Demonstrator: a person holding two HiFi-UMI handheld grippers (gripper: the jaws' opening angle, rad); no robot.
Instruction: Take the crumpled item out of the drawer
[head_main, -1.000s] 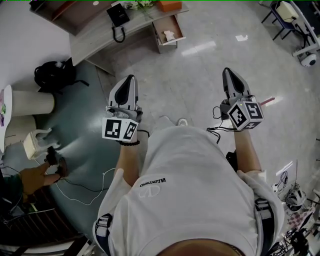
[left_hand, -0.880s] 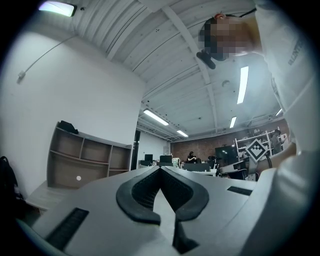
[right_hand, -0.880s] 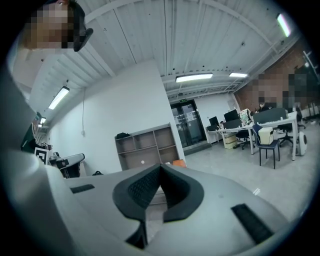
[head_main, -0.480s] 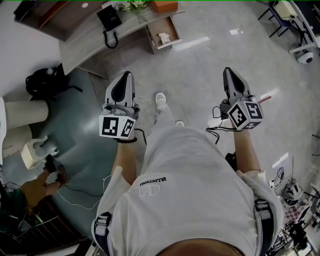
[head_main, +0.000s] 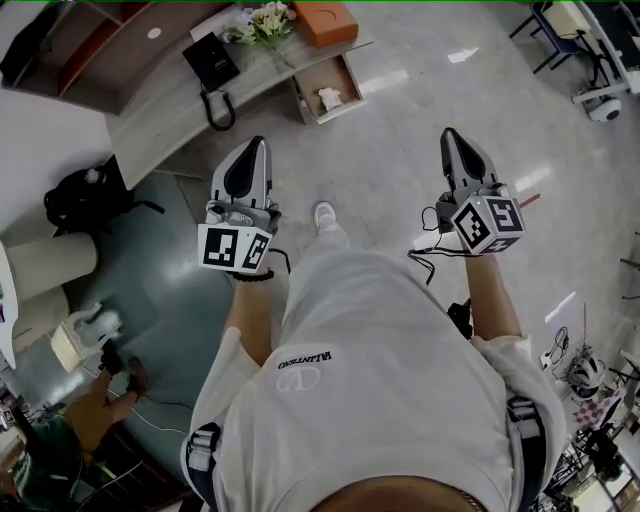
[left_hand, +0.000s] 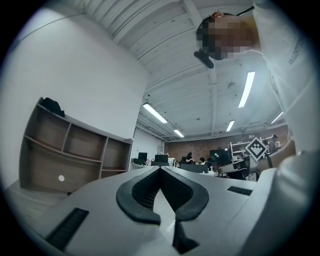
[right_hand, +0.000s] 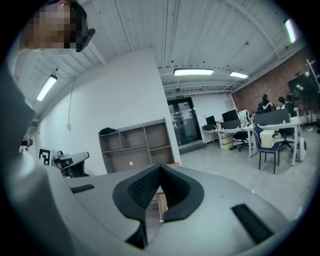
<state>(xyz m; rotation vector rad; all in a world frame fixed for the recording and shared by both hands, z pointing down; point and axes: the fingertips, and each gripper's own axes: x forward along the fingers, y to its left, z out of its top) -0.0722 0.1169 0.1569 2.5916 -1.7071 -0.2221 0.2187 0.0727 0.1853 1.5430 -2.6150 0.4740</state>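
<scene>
In the head view a wooden drawer (head_main: 351, 72) stands pulled out of the grey desk (head_main: 150, 120) at the top of the frame. A white crumpled item (head_main: 328, 98) lies inside it. My left gripper (head_main: 259, 143) is held out in front of me, shut and empty, well short of the desk. The right gripper (head_main: 449, 133) is level with it over the bare floor, also shut and empty. The left gripper view shows the left gripper (left_hand: 161, 169) with its tips together, and the right gripper view shows the right gripper (right_hand: 161, 166) the same.
A black phone (head_main: 210, 65), flowers (head_main: 262, 20) and an orange box (head_main: 328, 10) sit on the desk. A black backpack (head_main: 85, 195) lies on the floor at left, and another person (head_main: 60, 440) crouches at bottom left. A brown shelf unit (right_hand: 135, 145) stands against the wall.
The desk and the open drawer have slid lower and nearer in the head view as I walk toward them. Both grippers ride along, still shut.
</scene>
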